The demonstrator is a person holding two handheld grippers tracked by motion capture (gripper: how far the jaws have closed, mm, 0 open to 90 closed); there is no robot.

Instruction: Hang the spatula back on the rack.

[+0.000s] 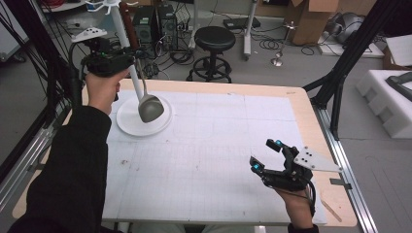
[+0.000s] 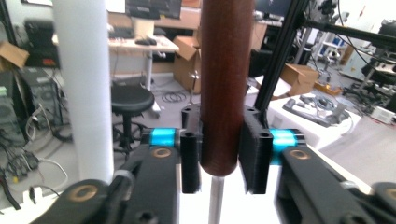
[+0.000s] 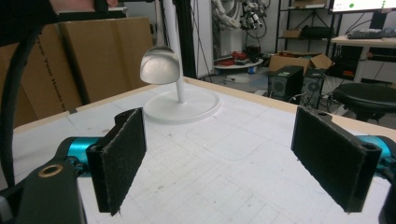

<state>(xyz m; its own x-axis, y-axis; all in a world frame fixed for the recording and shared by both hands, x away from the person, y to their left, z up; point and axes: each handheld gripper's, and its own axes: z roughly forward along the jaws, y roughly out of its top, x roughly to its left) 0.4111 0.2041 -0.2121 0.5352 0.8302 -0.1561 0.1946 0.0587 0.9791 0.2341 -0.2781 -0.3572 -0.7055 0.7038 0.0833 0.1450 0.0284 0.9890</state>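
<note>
1. We take the job to be hanging the ladle (image 1: 149, 109) on the white stand (image 1: 130, 63); it could equally be coming off, and we cannot say which
2. Ladle: upright beside the stand's pole, dark wooden handle up, grey bowl down. In the high view the bowl hovers over the stand's round base (image 1: 127, 121); the right gripper view shows the bowl (image 3: 160, 65) clear of the base (image 3: 196, 109), in the air
3. Left claw (image 1: 132, 53): raised at the far left of the tabletop (image 1: 218, 145), level with the handle. In the left gripper view its two pads flank the lower end of the handle (image 2: 226, 84) very closely, with the pole (image 2: 84, 84) just beside. We cannot tell whether the pads press or merely sit against the wood
4. Top of the handle runs up toward the hooks (image 1: 104, 5) at the picture's edge; whether it hangs on one is hidden
5. Right claw (image 1: 265, 154): jaws wide apart, nothing between them, low over the near right of the tabletop, well apart from the stand
6. Our judgement: the ladle is lifted and lined up at the stand, so the carry looks done. What is left: confirm it hangs on a hook, let go fully, draw the left claw away
</note>
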